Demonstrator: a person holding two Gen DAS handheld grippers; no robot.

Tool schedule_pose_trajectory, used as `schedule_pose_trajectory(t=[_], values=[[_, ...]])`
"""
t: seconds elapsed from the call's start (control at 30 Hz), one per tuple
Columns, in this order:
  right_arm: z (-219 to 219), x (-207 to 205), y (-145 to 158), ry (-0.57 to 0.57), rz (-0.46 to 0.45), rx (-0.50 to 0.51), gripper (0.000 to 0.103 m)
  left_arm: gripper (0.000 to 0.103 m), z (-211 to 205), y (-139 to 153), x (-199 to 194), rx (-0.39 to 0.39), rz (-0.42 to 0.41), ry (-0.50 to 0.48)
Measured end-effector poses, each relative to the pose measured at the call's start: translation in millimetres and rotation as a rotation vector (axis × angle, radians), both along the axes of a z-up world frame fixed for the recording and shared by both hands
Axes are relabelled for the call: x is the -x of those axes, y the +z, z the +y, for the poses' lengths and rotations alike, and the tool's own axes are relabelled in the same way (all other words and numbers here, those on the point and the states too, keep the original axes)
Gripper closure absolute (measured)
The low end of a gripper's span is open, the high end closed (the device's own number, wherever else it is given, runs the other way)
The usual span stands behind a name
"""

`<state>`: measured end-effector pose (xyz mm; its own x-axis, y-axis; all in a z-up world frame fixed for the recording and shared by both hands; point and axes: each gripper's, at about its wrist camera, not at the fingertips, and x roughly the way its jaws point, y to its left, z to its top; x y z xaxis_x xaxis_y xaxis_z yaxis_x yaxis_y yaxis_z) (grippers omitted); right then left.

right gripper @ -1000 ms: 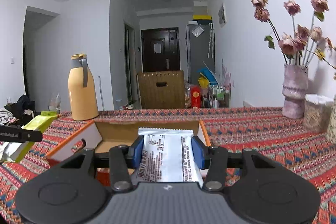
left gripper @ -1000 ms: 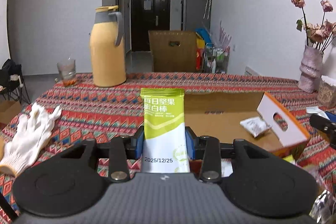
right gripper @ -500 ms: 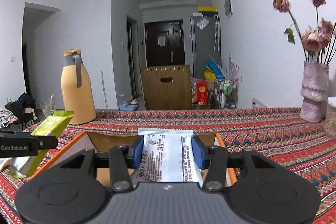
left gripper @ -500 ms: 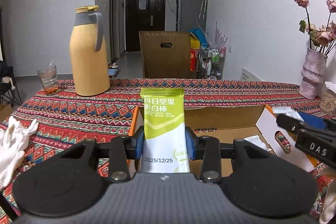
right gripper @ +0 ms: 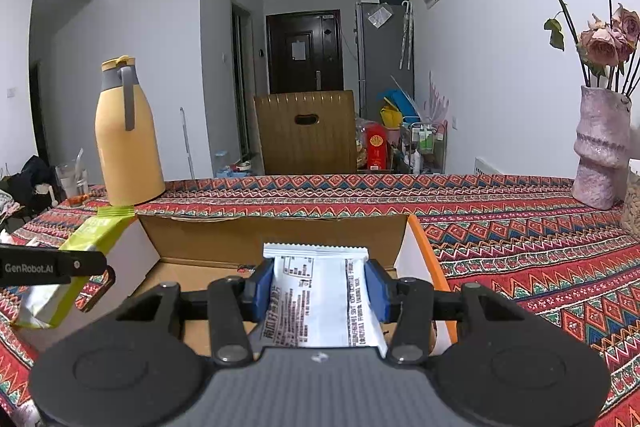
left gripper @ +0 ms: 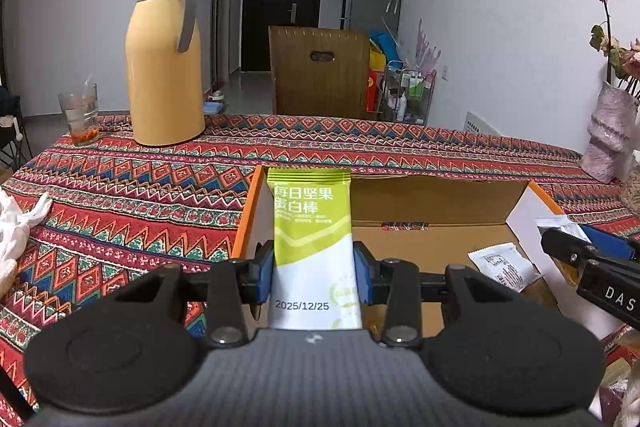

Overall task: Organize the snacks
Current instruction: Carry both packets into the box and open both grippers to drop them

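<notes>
A long table under a red zigzag-patterned cloth [left gripper: 132,195] filled the lower half of both views. On it sat an open cardboard box [left gripper: 432,203] with orange-edged flaps, its brown inside facing up. Toward the far left stood a tall yellow thermos jug [left gripper: 164,67] with a grey handle, and near it a drinking glass [left gripper: 79,115]. A pink textured vase [right gripper: 600,151] of dried roses stood at the far right. A white cotton glove [left gripper: 16,223] lay at the left edge.

The left gripper [left gripper: 313,277] hung over the box's left side, its blue pads pinching a green and white protein bar packet [left gripper: 310,247] held upright, with the date 2025/12/25 printed low on it. The right gripper [right gripper: 318,289] was above the box as well, pads pressed onto a white snack packet [right gripper: 316,299] with its printed back showing. A second white packet [left gripper: 502,265] lay flat on the box floor, near the right wall.
</notes>
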<state>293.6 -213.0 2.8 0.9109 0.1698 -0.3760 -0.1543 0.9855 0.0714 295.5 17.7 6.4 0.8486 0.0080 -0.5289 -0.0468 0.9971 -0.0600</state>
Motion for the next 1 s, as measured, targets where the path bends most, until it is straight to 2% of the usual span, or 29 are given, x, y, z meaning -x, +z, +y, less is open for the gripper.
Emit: schedule_pose_trajectory(t=[0.07,0.13,0.17,0.2,0.27,0.37,0.77,1.0], values=[[-1,1,-1,-0.01,0.006,0.0,0.051,0.057,-1,-2,2,-0.007,0.003,-0.002],[-4,1,-1,-0.013,0.011,-0.008,0.043,0.041,-2,-1,4,-0.005,-0.002,0.002],[-5,2,-1,-0.014,0.009,-0.014,0.039,0.023,-2,0,6,-0.005,-0.014,0.006],[-6,3,0,-0.016,0.002,-0.018,0.026,0.011,-2,1,9,-0.007,-0.033,0.015],[-7,6,1,-0.025,-0.017,-0.026,0.01,0.001,-3,5,15,-0.007,-0.069,0.031],[-10,8,3,-0.027,-0.025,-0.045,0.0,0.0,-4,9,21,0.002,-0.092,0.027],[-13,14,10,-0.029,-0.061,-0.065,0.0,0.0,-8,13,27,-0.01,-0.121,0.023],[-11,24,25,-0.029,-0.089,-0.052,0.0,0.0,-11,23,35,-0.028,-0.134,0.041]])
